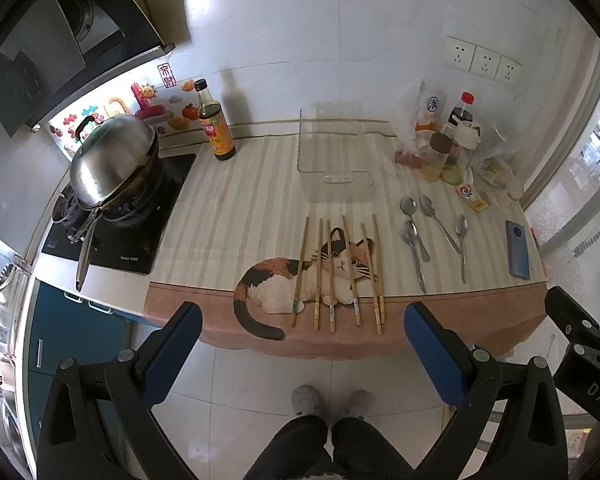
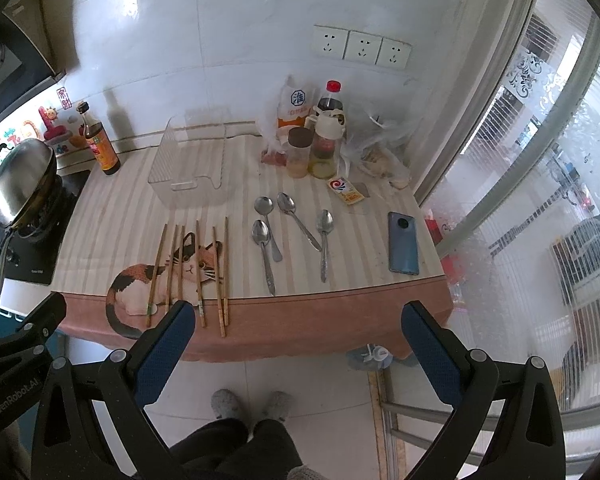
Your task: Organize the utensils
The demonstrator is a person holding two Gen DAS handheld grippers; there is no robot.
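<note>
Nothing is picked yet: my left gripper (image 1: 302, 332) and right gripper (image 2: 298, 330) hang spread and empty, chopsticks (image 1: 340, 272) and spoons (image 2: 288, 232) ahead, bin (image 1: 332, 152) beyond, so I'd reach forward first.

Lidded wok (image 1: 114, 160) at nine o'clock; sauce bottle (image 1: 216, 122) at eleven; phone (image 1: 519, 249) at three; condiment bottles (image 1: 450, 144) at one.
</note>
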